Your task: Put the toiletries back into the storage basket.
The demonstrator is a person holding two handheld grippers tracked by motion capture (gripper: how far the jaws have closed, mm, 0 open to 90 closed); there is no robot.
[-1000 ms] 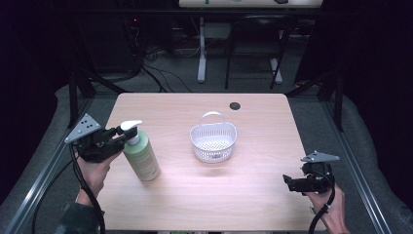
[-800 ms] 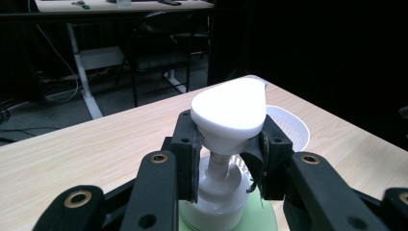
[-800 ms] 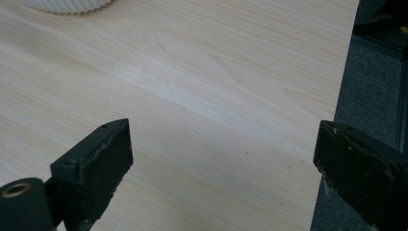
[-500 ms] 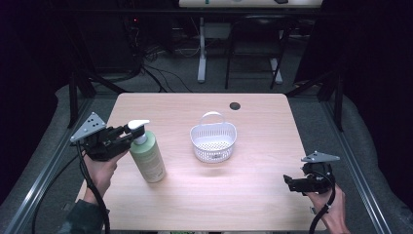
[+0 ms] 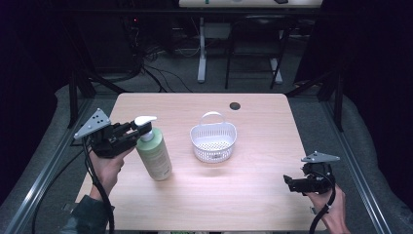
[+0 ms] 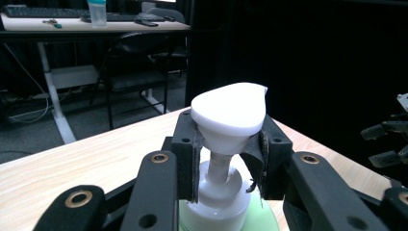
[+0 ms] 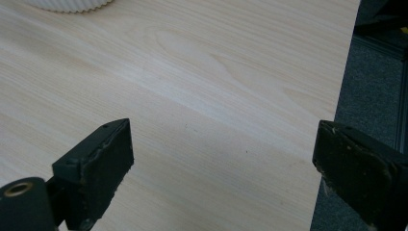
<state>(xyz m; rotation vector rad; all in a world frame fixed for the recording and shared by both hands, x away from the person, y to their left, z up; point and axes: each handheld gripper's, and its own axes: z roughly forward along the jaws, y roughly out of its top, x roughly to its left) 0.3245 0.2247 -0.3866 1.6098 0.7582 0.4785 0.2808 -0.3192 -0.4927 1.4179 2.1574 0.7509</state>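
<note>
Dark room and cabling lie behind a pale wood-grain worktop, lit from above, with a small dark round mark near its far edge.

On the worktop's left side stands a pale green plastic pump bottle with a white dispenser head, leaning a little rather than fully upright. The left hand-held gripper is clamped on it: in the left gripper view its two black jaws press from either side on the white pump neck just under the head, so the grip is high on the bottle, not on its body. Whether the bottle's base rests on the wood or is just off it I cannot tell.

A white perforated plastic basket with an arched handle sits near the middle of the worktop, well apart from the bottle and with nothing in it that I can see.

The right hand-held gripper hovers at the near right corner, its jaws spread wide over bare wood with nothing between them; the right gripper view shows the basket's ribbed edge at its top.

By my reading, the grasp is done and the carrying is barely begun. Left to do, if the basket is the goal: lift the bottle clear, bring it across, lower it in and let go.
</note>
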